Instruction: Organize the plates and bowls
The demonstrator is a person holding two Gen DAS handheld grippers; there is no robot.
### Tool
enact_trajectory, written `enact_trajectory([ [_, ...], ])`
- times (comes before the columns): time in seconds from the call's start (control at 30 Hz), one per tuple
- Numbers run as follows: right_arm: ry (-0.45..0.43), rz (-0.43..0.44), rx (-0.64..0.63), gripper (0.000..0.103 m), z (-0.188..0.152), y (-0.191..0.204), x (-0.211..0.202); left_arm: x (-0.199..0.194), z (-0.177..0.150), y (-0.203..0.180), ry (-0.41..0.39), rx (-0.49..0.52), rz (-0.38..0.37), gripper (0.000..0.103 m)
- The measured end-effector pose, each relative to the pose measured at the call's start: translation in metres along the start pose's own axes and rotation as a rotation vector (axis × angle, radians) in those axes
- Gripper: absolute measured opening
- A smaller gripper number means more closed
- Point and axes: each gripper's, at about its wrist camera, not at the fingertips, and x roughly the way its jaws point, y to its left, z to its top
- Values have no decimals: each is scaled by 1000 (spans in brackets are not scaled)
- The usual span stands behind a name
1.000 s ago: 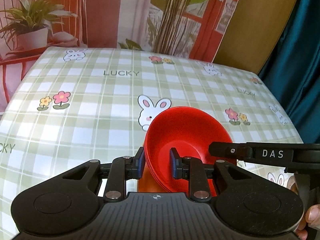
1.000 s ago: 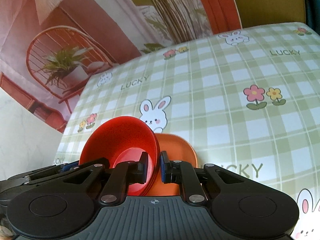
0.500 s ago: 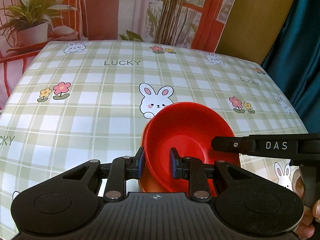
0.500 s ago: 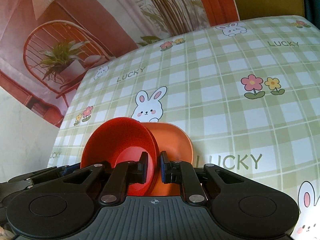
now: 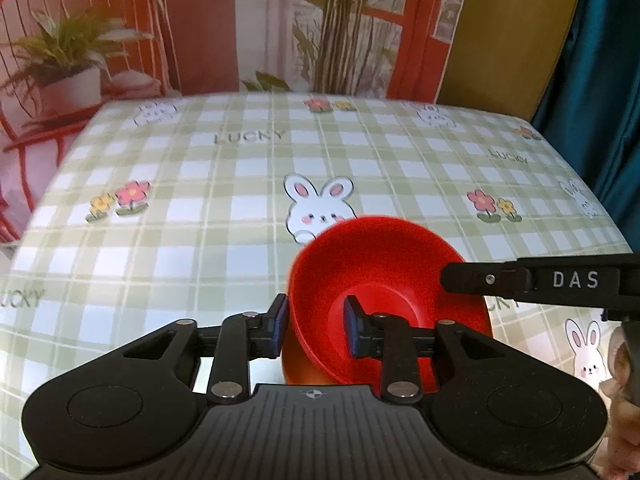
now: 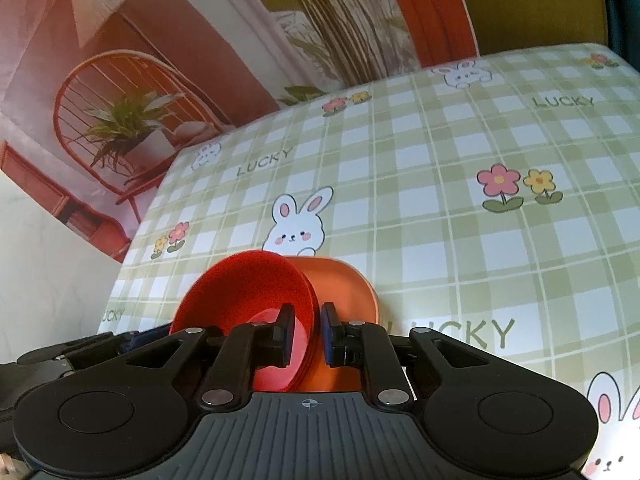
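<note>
A red bowl (image 5: 380, 264) stands tilted over an orange plate (image 5: 298, 364). In the right wrist view the same red bowl (image 6: 248, 288) leans against the orange plate (image 6: 344, 284). My left gripper (image 5: 314, 326) straddles the bowl's left rim, one pad outside and one inside, with a gap showing beside the rim. My right gripper (image 6: 306, 330) is shut on the bowl's right rim. The right gripper's black arm marked DAS (image 5: 560, 280) shows in the left wrist view beside the bowl.
The table wears a green checked cloth (image 5: 200, 208) with rabbits, flowers and the word LUCKY. A printed backdrop (image 5: 240, 20) with plants and a red chair rises behind the far edge. A teal curtain (image 5: 600, 60) hangs at the right.
The bowl and both grippers have come lower and nearer to the tablecloth. The left gripper's pads now stand wider apart around the rim. The bowl sits less steeply tilted.
</note>
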Motion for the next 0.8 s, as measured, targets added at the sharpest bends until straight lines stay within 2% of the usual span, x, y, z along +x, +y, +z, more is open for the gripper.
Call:
enact_trajectory([
  [0.47,-81,-15,-62,18,-1,1,-25,-23,8,-12,-68,27,41,35],
  [0.77,-110,-74,-152,28,-6,5,-34,-31,4,-15,-103,48,78,43],
  [0.8,-114,-78,-161,28,-6,6,-36,-33,3,-15,-112,44,81,47],
])
